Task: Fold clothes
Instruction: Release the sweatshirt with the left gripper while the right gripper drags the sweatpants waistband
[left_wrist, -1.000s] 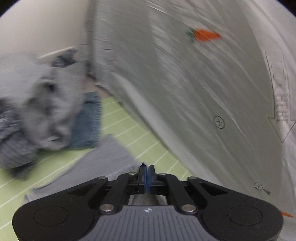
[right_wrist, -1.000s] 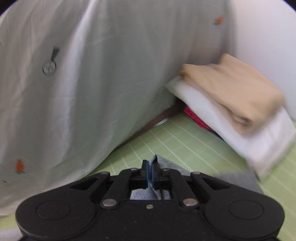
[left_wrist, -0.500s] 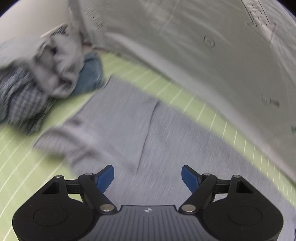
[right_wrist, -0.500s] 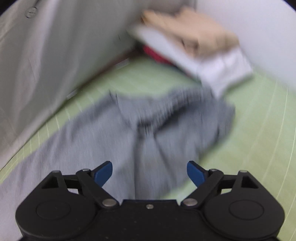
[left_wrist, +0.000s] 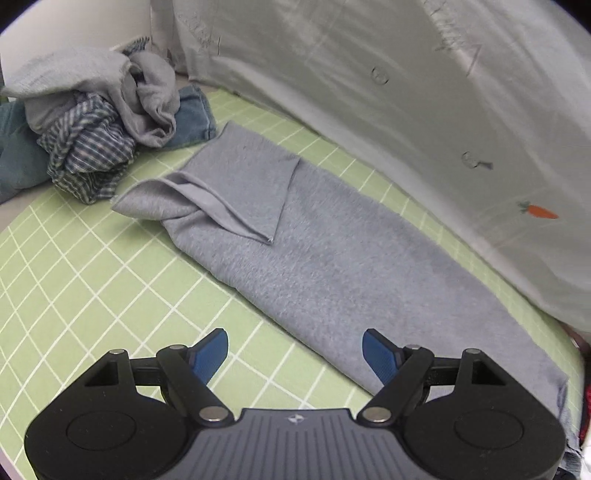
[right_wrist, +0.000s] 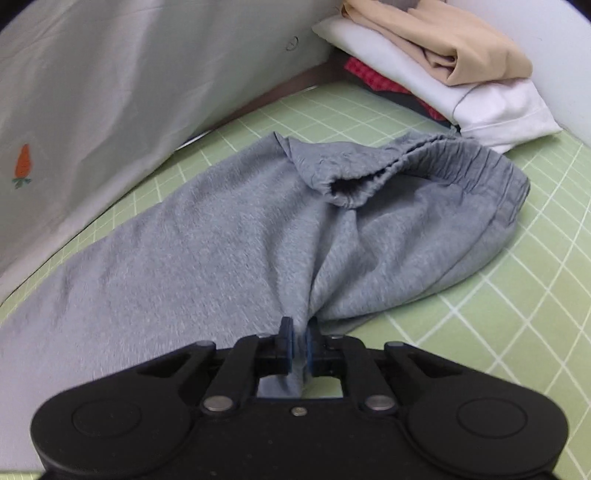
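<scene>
Grey sweatpants (left_wrist: 332, 266) lie stretched across the green grid mat (left_wrist: 92, 295), leg ends folded over at the far left. My left gripper (left_wrist: 295, 350) is open and empty, hovering over the near edge of the leg. In the right wrist view the pants' elastic waistband (right_wrist: 443, 162) bunches at the far right. My right gripper (right_wrist: 298, 341) is shut on a fold of the grey sweatpants (right_wrist: 221, 258) at their near edge.
A pile of unfolded clothes (left_wrist: 92, 122), grey, plaid and denim, sits at the mat's far left. A stack of folded clothes (right_wrist: 443, 66), tan on white on red, sits at the far right. A white sheet with carrot prints (left_wrist: 406, 110) hangs along the back.
Both grippers let go of the pants and opened half a second ago. The left stays open and has pulled back; the right has since shut on a fold near the waist.
</scene>
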